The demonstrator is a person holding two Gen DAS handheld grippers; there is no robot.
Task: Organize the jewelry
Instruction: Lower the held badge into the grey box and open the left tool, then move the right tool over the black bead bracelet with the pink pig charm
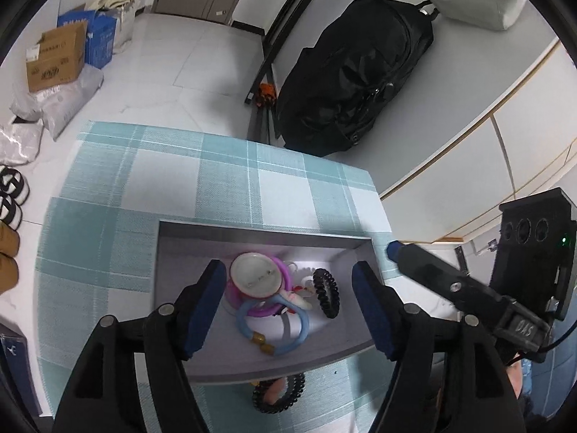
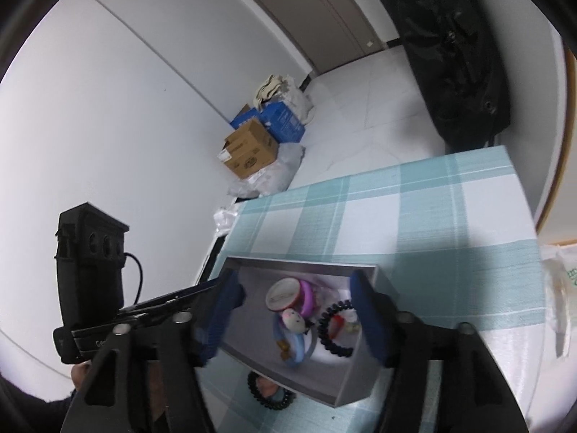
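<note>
A grey open box (image 1: 187, 245) (image 2: 360, 386) sits on the teal plaid tablecloth (image 1: 223, 187) (image 2: 432, 216). Inside lie a white round badge (image 1: 256, 275) (image 2: 284, 294), a purple ring (image 1: 281, 270) (image 2: 308, 297), a blue bracelet with gold clasp (image 1: 274, 328) (image 2: 294, 351), a small figure charm (image 2: 294, 319) and a black spiral hair tie (image 1: 326, 292) (image 2: 333, 332). Another black spiral hair tie (image 1: 277, 393) (image 2: 268, 391) lies on the cloth in front of the box. My left gripper (image 1: 288, 306) and right gripper (image 2: 295, 314) hover over the box, both open and empty.
A black backpack (image 1: 353, 72) (image 2: 458, 54) stands past the table's far edge. Cardboard and blue boxes (image 1: 57, 57) (image 2: 252, 144) and plastic bags lie on the white floor. The right gripper body (image 1: 505, 288) is right of the box; slippers (image 1: 10, 195) are at left.
</note>
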